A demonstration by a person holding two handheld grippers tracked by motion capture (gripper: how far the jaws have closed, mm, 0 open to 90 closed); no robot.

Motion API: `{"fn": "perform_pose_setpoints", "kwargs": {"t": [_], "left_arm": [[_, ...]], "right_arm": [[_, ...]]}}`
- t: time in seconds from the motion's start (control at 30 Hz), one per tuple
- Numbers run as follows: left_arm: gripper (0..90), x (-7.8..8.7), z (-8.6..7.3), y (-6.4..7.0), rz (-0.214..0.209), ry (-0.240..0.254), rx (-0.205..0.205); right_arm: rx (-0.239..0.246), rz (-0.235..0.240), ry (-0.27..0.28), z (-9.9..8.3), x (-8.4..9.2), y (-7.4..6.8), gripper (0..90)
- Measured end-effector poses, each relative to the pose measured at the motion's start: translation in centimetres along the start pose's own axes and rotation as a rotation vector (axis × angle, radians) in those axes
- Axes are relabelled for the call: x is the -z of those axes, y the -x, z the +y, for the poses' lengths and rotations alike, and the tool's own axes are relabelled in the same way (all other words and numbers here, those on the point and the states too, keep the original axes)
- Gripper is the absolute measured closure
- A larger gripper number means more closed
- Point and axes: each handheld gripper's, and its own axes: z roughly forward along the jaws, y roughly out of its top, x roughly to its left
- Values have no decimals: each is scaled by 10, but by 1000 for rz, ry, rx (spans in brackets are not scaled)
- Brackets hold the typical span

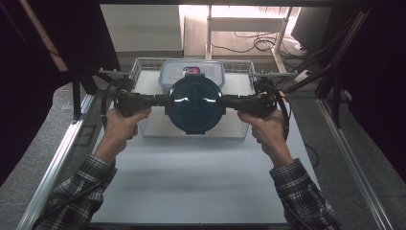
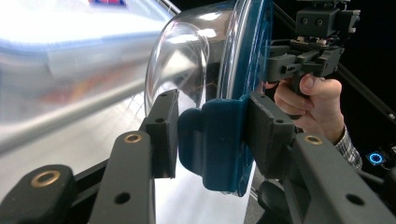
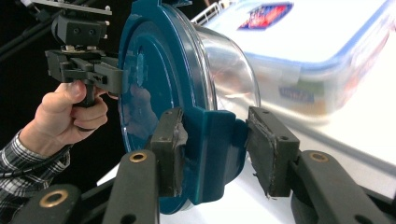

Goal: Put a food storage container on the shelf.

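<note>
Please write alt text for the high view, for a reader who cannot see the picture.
Two hands hold a round glass bowl with a dark blue lid between the left gripper and right gripper, each clamped on a lid tab, above a wire basket. Behind the bowl, a clear lidded box sits in the basket, which rests on a white table.

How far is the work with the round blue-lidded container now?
Done: both claws grip the round container by its blue lid tabs, the left claw on one side, the right claw on the other. In hand: it is held in the air above the wire basket, in front of the rectangular box. Left: setting it down somewhere, probably on the white table.
</note>
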Motion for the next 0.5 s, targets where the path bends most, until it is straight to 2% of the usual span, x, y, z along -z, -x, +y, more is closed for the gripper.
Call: {"fn": "perform_pose_setpoints", "kwargs": {"t": [0.13,0.5], "left_arm": [[577,3,16,-1,-2,8,-2],[577,7,54,-13,-31,52,34]], "right_arm": [[-3,4,19,15,-1,1,566],[7,-12,50,59,-4,2,566]]}}
